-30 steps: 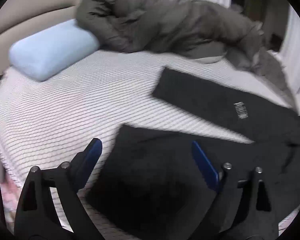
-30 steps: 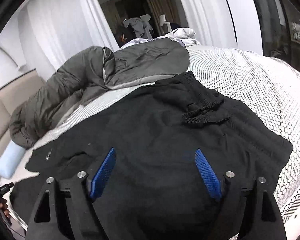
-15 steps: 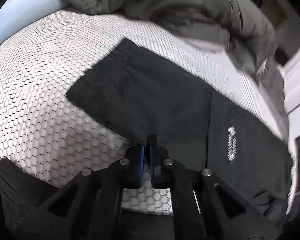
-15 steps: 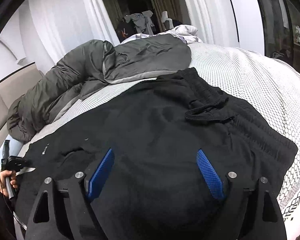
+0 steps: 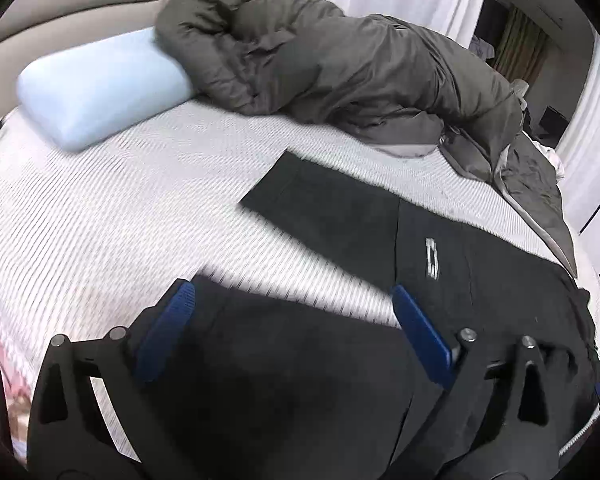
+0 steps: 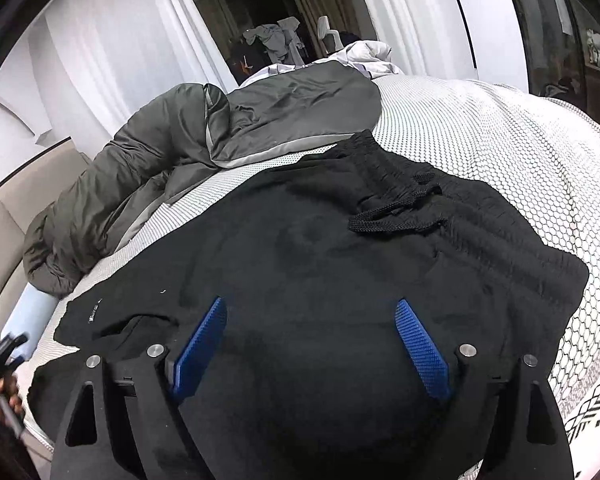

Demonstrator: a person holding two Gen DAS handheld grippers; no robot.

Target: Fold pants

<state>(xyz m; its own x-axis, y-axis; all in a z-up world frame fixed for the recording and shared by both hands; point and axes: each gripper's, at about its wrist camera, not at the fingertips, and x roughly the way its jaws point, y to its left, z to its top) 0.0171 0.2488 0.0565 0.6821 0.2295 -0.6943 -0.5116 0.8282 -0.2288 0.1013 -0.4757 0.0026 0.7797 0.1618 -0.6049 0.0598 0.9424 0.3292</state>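
Pants [image 6: 300, 264] lie spread on the bed [image 6: 500, 132], black, with the waistband and its drawstring [image 6: 396, 212] at the right end and the two legs running to the left, where they part like a fork. In the left wrist view one leg [image 5: 324, 208] lies flat toward the duvet [image 5: 340, 68], with a small white logo [image 5: 432, 258] on it, and the other leg [image 5: 260, 344] lies directly under the left gripper [image 5: 292, 332]. Its jaws are opening and stand wide, with nothing pressed between them; the cloth is only below, not gripped. The right gripper [image 6: 308, 344] hovers over the seat of the pants, its jaws also apart and empty. A pillow [image 5: 100, 88] rests at the head of the bed, well apart from the pants. It seems that the fold is not yet made, because the legs are still separated and the garment is at full length. The step in hand appears to be the first one, to bring one leg over the other. For this the left gripper probably needs to go down to the hem or edge of a leg and close on it, while the right one takes or holds the waist side, so that the cloth does not slide on the bed.
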